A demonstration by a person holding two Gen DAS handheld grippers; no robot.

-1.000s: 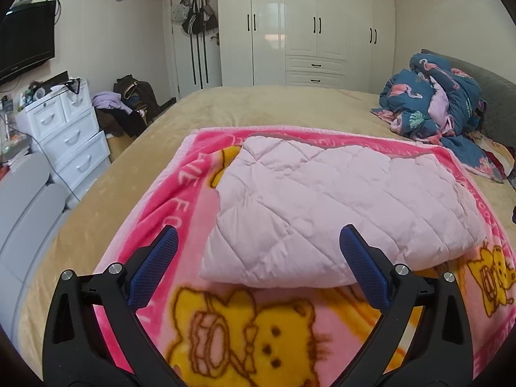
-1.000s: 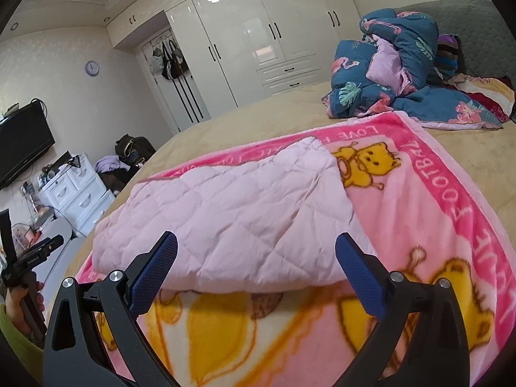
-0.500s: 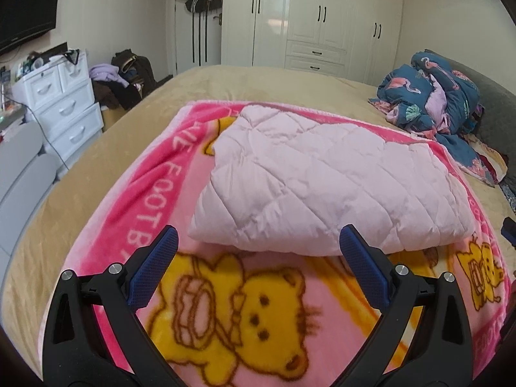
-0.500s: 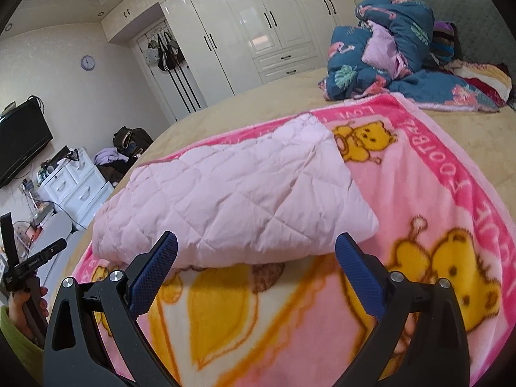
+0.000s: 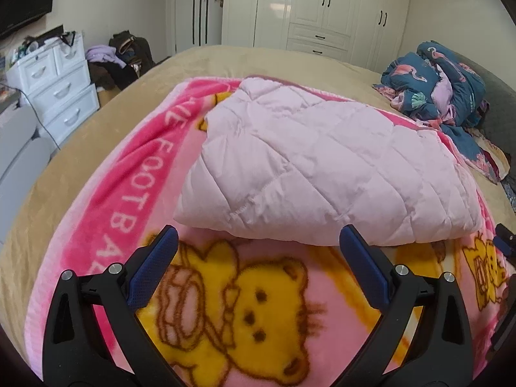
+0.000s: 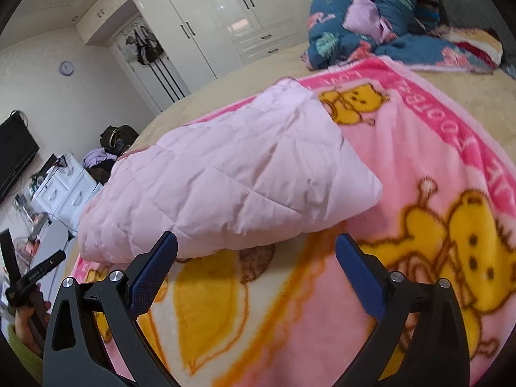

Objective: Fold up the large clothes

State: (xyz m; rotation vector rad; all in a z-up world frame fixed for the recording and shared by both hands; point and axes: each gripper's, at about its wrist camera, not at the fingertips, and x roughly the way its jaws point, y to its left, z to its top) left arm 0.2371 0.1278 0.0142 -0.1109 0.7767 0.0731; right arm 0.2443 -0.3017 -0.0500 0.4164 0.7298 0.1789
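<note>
A pale pink quilted garment (image 5: 322,167) (image 6: 225,180) lies folded into a thick rectangle on a pink blanket with yellow bear prints (image 5: 251,316) (image 6: 419,167). My left gripper (image 5: 258,242) hovers open over the blanket, just short of the garment's near folded edge, nothing between its blue pads. My right gripper (image 6: 254,245) is also open and empty, close to the same near edge, toward the garment's right corner. A hand holding the left gripper shows at the lower left of the right wrist view (image 6: 25,293).
The blanket covers a beige bed (image 5: 251,61). A heap of dark blue flamingo-print bedding (image 5: 438,87) (image 6: 364,16) sits at the far right. White drawers (image 5: 61,90) and a pile of clothes (image 5: 119,61) stand left of the bed; white wardrobes (image 5: 322,6) line the back wall.
Both grippers have drawn back and tilted down toward the blanket, so more bear print shows in front. The folded garment has stayed where it was. Both stay open.
</note>
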